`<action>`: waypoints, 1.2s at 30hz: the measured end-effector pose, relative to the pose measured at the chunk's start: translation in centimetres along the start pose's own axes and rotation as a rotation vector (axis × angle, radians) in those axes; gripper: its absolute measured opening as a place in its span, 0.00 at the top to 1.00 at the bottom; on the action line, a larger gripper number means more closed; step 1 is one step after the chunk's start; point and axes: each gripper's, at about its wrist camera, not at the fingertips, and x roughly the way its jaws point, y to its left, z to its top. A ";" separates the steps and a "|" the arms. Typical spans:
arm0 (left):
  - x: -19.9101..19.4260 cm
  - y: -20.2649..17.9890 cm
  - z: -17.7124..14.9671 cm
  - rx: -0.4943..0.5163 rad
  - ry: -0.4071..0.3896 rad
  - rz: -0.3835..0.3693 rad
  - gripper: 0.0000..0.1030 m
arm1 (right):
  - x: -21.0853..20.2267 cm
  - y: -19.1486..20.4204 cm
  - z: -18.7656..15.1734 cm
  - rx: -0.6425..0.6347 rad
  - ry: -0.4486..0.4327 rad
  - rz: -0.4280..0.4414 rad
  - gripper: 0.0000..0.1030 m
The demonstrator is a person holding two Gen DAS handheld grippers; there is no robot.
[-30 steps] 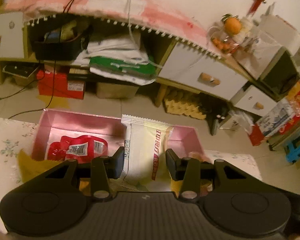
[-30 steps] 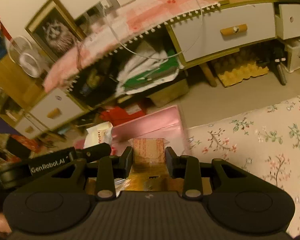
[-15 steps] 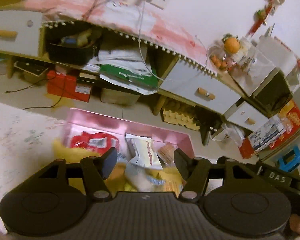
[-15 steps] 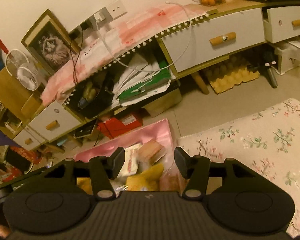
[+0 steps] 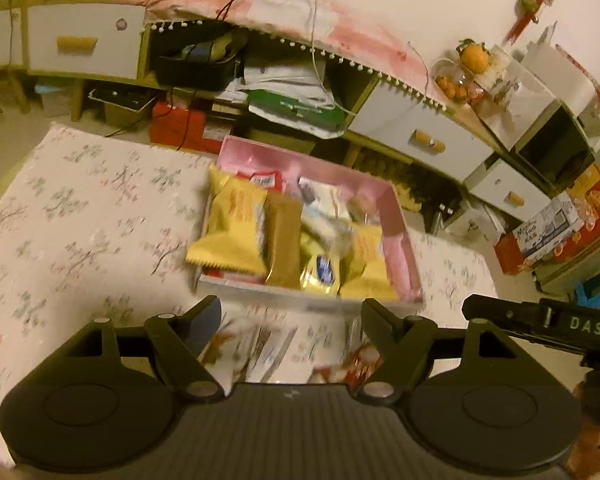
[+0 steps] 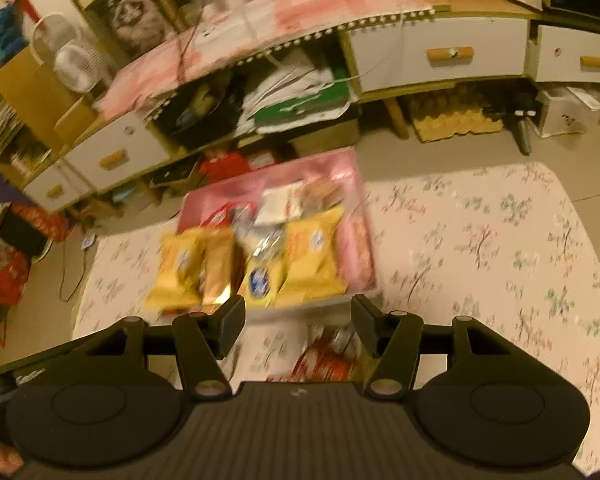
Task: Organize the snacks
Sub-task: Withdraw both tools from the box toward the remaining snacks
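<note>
One pink box (image 5: 404, 240) sits on the flowered bench (image 5: 80, 220). In it lie two large yellow packets (image 5: 232, 232), one brown packet (image 5: 284, 248), one small yellow packet with a blue badge (image 5: 322, 274), one white packet (image 5: 324, 204) and one red packet (image 5: 266, 180). Blurred loose packets near the fingers cannot be counted.

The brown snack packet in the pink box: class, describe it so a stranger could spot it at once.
Find the pink box on the flowered tablecloth. Along its near edge lies a row of packets; the brown snack packet is second from the left, narrow and plain brown between yellow packets.
</note>
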 end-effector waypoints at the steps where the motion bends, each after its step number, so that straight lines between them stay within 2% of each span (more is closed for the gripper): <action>1: -0.2 -0.1 -0.4 0.009 0.003 0.008 0.19 | -0.2 0.1 -0.4 0.003 0.008 0.007 0.46; 6: -0.2 -0.7 -2.6 0.087 0.018 0.035 0.17 | -0.1 0.3 -2.6 0.002 0.046 0.049 0.44; 11: 0.2 -1.4 -4.4 0.211 0.009 0.111 0.17 | 0.1 0.6 -4.5 -0.005 0.104 0.072 0.43; 14: 0.5 -1.8 -4.7 0.252 -0.003 0.139 0.16 | -0.4 0.6 -5.1 -0.021 0.105 0.069 0.38; 23: 0.9 -2.3 -5.5 0.297 -0.017 0.193 0.16 | -0.5 -0.4 -6.4 -0.027 0.121 0.049 0.28; 26: 1.0 -2.3 -5.6 0.307 -0.016 0.201 0.16 | -0.6 -0.7 -6.3 -0.018 0.110 0.044 0.27; 29: 1.4 -2.3 -5.7 0.317 -0.016 0.207 0.16 | -0.7 -0.9 -6.4 -0.010 0.101 0.029 0.19; 36: 2.9 -2.4 -5.5 0.313 -0.004 0.203 0.15 | -0.5 -0.7 -6.4 -0.003 0.100 0.016 0.14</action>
